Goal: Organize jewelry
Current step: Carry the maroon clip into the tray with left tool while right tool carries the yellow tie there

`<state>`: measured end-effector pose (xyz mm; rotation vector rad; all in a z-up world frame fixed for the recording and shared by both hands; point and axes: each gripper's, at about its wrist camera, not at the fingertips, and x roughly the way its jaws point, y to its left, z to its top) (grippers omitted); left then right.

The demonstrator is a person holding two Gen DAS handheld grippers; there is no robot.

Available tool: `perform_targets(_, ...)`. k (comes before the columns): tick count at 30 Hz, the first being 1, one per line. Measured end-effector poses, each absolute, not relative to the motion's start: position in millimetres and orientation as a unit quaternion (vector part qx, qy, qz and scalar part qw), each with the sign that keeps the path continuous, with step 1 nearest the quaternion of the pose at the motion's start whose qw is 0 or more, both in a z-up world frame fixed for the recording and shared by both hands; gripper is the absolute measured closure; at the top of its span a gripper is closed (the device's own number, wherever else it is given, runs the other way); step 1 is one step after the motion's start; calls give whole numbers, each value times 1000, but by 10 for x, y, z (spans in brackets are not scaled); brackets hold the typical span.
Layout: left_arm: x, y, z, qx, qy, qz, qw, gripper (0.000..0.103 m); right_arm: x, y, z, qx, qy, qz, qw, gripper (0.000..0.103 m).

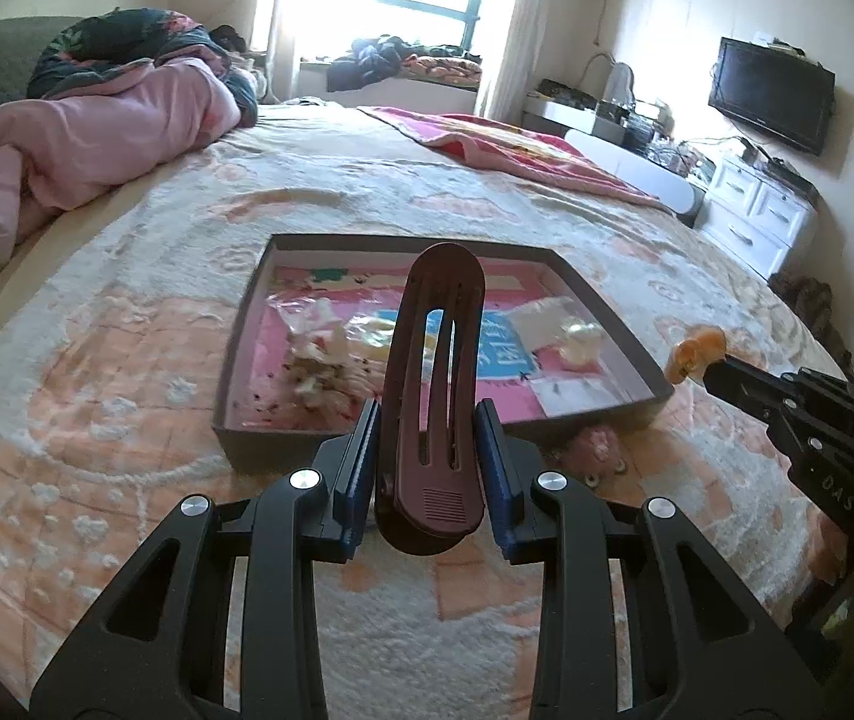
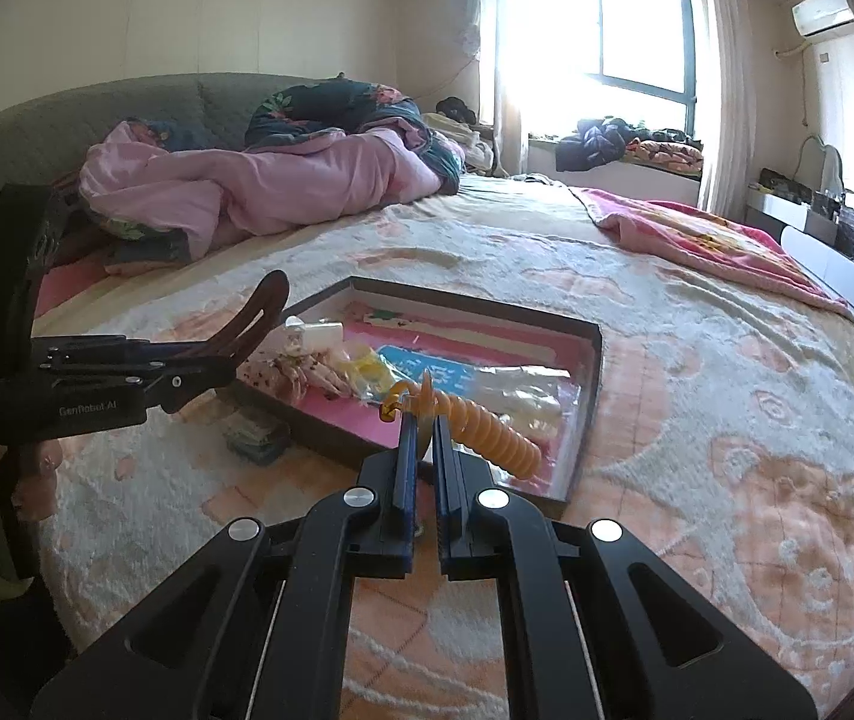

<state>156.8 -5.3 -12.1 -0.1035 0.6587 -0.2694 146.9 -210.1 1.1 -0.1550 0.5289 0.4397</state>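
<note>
My left gripper (image 1: 427, 414) is shut on a long dark brown hair clip (image 1: 436, 384), held upright above the near edge of a shallow dark box (image 1: 247, 324) on the bed. It also shows in the right wrist view (image 2: 256, 318). My right gripper (image 2: 421, 420) is shut on an orange spiral hair tie (image 2: 487, 429), held over the box's near right corner (image 2: 592, 396). The tie shows in the left wrist view (image 1: 694, 354). The box holds several small clear bags of jewelry (image 1: 319, 348) on a pink lining.
A pink hair accessory (image 1: 598, 450) lies on the peach and white blanket just in front of the box. A small green item (image 2: 256, 438) lies by the box's left side. A pink quilt (image 2: 259, 180) is heaped at the bed's far left.
</note>
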Motion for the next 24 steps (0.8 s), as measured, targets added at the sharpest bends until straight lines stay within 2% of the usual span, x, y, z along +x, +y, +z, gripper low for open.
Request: perform_targets(24,2175,-105,-123,-52,325,-130,935,79,2012,-2023,41,-83,256,197,943,98)
